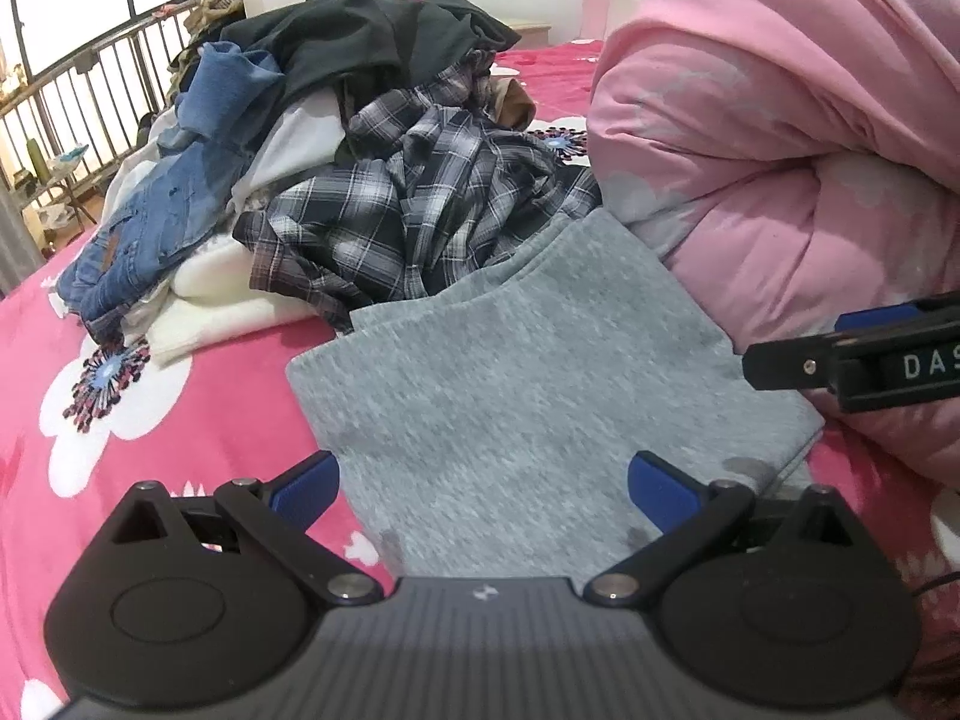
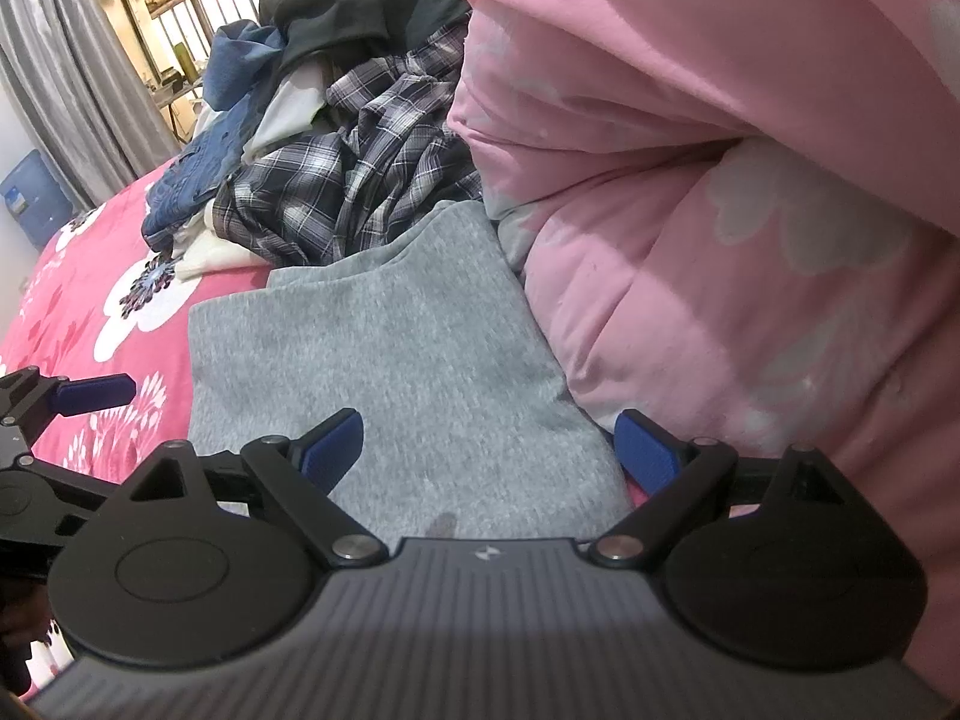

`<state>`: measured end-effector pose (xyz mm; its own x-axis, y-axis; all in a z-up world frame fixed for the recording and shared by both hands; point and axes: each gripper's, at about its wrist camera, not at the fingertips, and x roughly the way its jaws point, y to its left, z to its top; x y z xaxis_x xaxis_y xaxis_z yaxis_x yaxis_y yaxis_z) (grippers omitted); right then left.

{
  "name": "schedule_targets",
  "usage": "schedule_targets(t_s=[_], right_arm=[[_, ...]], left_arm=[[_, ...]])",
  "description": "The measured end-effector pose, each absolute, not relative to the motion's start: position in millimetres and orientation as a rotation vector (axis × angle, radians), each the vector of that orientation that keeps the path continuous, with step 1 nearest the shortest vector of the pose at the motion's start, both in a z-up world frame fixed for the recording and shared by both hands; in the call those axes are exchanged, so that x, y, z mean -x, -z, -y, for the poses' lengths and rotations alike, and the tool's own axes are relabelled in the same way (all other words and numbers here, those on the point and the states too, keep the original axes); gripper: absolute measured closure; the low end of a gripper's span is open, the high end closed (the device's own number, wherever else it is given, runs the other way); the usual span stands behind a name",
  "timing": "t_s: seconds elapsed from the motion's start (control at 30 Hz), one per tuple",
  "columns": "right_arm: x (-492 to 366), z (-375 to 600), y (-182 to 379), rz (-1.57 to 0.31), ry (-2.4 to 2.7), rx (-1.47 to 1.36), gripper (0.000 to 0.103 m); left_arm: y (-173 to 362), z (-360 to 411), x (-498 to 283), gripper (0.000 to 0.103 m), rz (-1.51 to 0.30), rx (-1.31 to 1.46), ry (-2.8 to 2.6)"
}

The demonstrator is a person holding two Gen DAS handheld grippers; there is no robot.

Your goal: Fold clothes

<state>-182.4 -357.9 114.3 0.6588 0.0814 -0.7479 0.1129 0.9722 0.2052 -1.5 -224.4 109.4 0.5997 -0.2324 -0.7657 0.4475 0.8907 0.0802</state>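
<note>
A folded grey garment [image 1: 528,384] lies flat on the pink flowered bedsheet [image 1: 198,420], and it also shows in the right wrist view as the grey garment [image 2: 396,360]. My left gripper [image 1: 483,486] hovers over its near edge, open, blue pads wide apart with nothing between them. My right gripper [image 2: 489,450] stands open above the garment's near right corner, holding nothing. Its black finger [image 1: 840,360] reaches in from the right of the left wrist view. A blue fingertip [image 2: 96,393] of the left one shows at the left edge of the right wrist view.
Behind the grey garment is a heap of unfolded clothes: a plaid shirt [image 1: 420,204], blue jeans [image 1: 150,228], white cloth [image 1: 228,294] and dark garments [image 1: 372,42]. A bulky pink quilt [image 1: 780,150] presses against the garment's right side. A railing [image 1: 90,96] and window stand far left.
</note>
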Motion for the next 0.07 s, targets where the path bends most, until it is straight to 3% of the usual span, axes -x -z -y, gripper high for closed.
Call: schedule_targets(t_s=[0.07], right_arm=[[182.5,357.7,-114.1,-0.854,0.017,-0.243,0.012]], left_arm=[[-109.3,224.3,1.5,0.0,-0.841,-0.278,0.399]])
